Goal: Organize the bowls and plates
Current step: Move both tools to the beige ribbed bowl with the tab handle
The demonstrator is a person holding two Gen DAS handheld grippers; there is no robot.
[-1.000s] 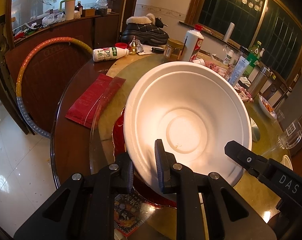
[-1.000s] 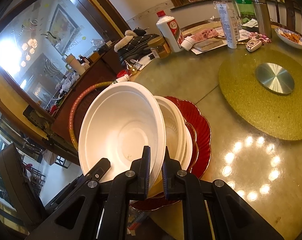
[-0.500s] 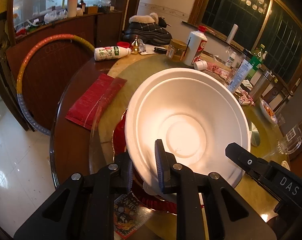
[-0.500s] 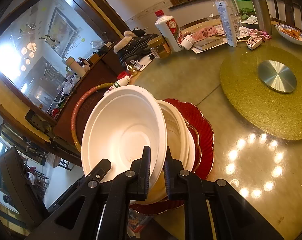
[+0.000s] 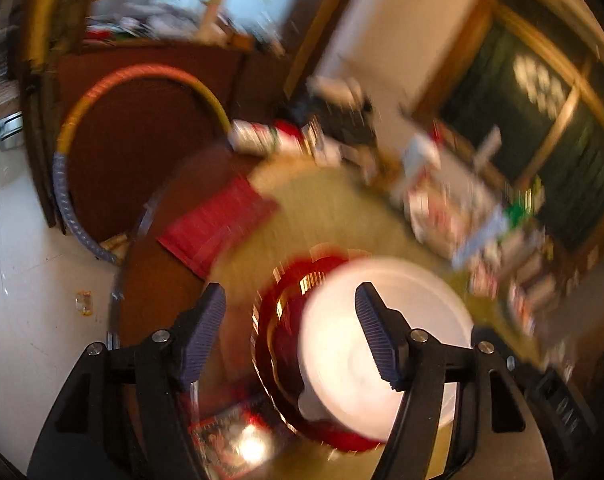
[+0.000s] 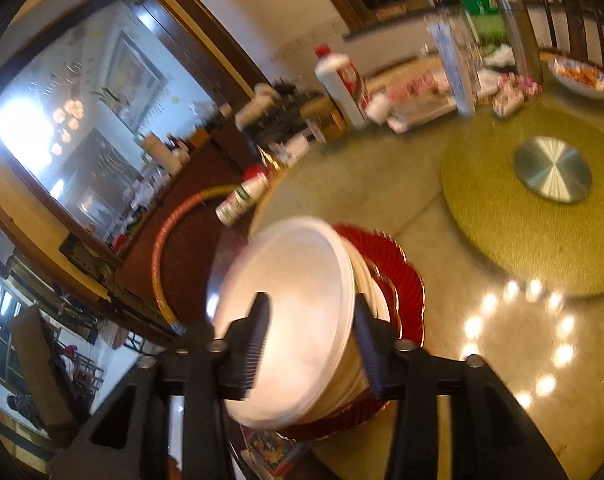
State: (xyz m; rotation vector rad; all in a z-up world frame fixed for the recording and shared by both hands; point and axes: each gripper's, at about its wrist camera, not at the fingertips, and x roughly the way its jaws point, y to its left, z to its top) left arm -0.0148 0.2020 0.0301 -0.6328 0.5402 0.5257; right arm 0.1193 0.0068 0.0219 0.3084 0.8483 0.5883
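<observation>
Glass-topped table (image 6: pixel 381 184) | white bowl (image 6: pixel 302 300) released onto red plates (image 6: pixel 405 276); left gripper (image 5: pixel 290 332), right gripper (image 6: pixel 309 340) jaws just opened, empty

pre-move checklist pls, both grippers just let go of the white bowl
1. Left gripper off bowl: ok, fingers have just opened, nothing pressed between them.
2. Right gripper off bowl: ok, just opened; rim between fingers, not clamped.
3. White bowl nested in the bowls under it: ok.
4. Stack resting on red plates: ok.
5. Bowl level: cannot tell, blurred.
6. Table beyond stack free for retreat: ok.
</observation>
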